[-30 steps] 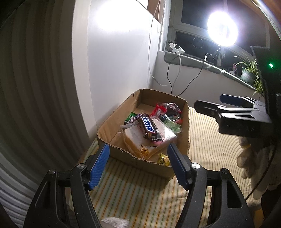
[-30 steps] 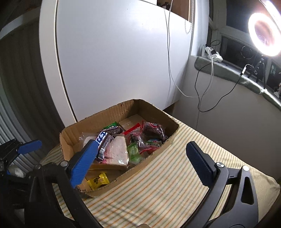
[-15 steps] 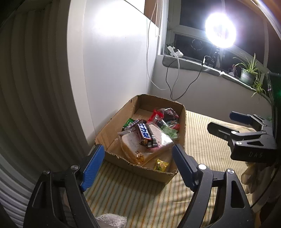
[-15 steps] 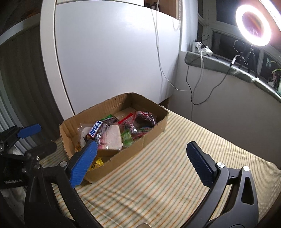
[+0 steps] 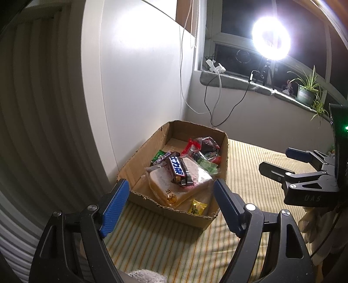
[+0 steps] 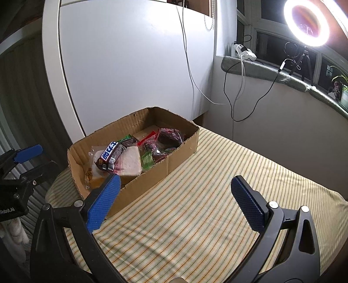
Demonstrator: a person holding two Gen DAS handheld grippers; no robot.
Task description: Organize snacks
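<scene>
Cardboard box (image 5: 139,162) of snacks sits beyond both wide-open, empty hand-held grippers (image 5: 170,202) (image 6: 175,202) near a ring light (image 6: 307,20).

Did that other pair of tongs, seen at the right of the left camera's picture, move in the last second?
Yes. The right tongs dropped lower against the window sill, and their tips sit farther from the cardboard box.
</scene>
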